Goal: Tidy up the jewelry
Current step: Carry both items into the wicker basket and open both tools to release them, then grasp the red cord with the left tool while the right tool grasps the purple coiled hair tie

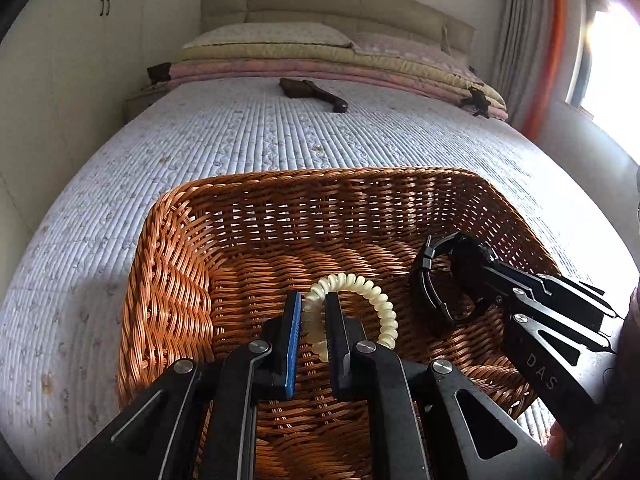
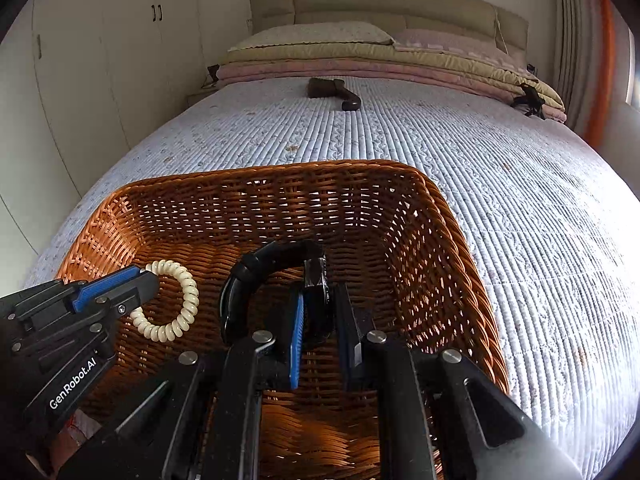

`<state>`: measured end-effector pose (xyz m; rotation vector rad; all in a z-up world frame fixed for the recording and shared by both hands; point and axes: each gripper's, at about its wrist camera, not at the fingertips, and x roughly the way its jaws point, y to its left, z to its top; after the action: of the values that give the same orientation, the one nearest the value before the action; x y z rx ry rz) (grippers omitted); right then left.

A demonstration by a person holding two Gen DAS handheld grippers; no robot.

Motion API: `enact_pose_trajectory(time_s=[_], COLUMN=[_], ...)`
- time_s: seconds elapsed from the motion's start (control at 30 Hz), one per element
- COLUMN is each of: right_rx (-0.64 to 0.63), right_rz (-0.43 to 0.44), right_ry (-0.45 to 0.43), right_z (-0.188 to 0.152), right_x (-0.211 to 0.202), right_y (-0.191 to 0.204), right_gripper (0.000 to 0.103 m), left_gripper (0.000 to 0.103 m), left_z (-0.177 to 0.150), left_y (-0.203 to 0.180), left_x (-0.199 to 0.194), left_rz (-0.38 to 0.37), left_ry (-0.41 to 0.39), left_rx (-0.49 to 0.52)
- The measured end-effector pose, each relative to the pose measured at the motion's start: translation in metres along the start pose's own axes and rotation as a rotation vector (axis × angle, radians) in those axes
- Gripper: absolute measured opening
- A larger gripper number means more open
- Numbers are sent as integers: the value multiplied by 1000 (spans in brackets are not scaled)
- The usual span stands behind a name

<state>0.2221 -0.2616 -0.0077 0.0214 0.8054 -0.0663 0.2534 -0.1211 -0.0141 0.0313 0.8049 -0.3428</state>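
A brown wicker basket (image 1: 172, 280) (image 2: 452, 264) stands on the bed near its foot. My left gripper (image 1: 314, 304) (image 2: 140, 280) hangs over the basket's inside, shut on a cream spiral bracelet (image 1: 380, 300) (image 2: 184, 300); the loop hangs out to the right of the jaws. To its right, my right gripper (image 2: 320, 308) (image 1: 476, 276) is shut on a black wristwatch (image 2: 256, 268) (image 1: 428, 284), pinched at the case with the strap curling up and left. Both items hang above the basket floor.
The bed (image 1: 240, 140) has a pale blue quilted cover, with folded quilts and pillows (image 1: 320, 52) at its head. A dark brown object (image 1: 312, 92) lies on the cover far beyond the basket. A wardrobe stands left; a curtain and bright window (image 1: 608, 60) are at the right.
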Motion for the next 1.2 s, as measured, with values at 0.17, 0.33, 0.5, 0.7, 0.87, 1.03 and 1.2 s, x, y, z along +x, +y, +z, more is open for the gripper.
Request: enact_pose_trajectory(time_s=[0.17, 0.33, 0.5, 0.7, 0.87, 1.03, 1.2], right_rx=[15, 18, 42, 41, 13, 34, 42], right_rz=[8, 28, 15, 38, 17, 35, 22], right_ry=[-15, -124, -228, -291, -300, -275, -231], right_z=[-1, -6, -16, -54, -92, -119, -133], right_x=[0, -28, -74, -136, -162, -159, -154], right_y=[-2, -7, -10, -12, -8, -17, -25], right_gripper=[18, 25, 26, 26, 27, 34, 38], left_gripper=[15, 43, 43, 43, 49, 53, 53], left_z=[1, -3, -9, -38, -76, -115, -131], left_y=[0, -1, -4, -2, 13, 46, 78], left_x=[-2, -21, -65, -141, -196, -213, -191], left_rz=[-2, -18, -34, -56, -31, 36, 36], left_ry=[-15, -72, -179, -278, -329, -355, -279], left_rx=[3, 7, -3, -16, -16, -46, -124])
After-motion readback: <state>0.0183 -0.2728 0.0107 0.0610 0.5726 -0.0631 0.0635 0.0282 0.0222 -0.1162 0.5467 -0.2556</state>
